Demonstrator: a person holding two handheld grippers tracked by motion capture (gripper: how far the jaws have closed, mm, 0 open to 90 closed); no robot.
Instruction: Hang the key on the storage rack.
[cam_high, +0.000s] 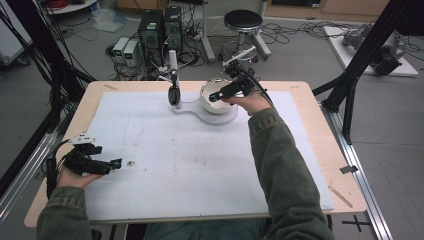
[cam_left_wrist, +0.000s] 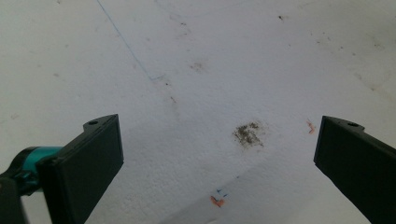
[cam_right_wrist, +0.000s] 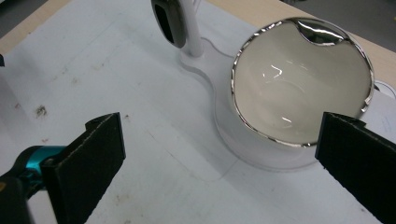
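Worktop (cam_high: 310, 150): wooden, carried a white sheet (cam_high: 175, 165) with dark smudges.
Stand (cam_high: 200, 109): white, lay at the far middle; its post held a black piece.
Bowl (cam_right_wrist: 299, 84): silver-rimmed, white inside, sat tilted on the stand's round end.
Right hand-held gripper (cam_high: 216, 97): jaws wide apart, nothing between them, just beside the bowl's rim.
Left hand-held gripper (cam_high: 117, 163): near left, jaws wide apart, empty.
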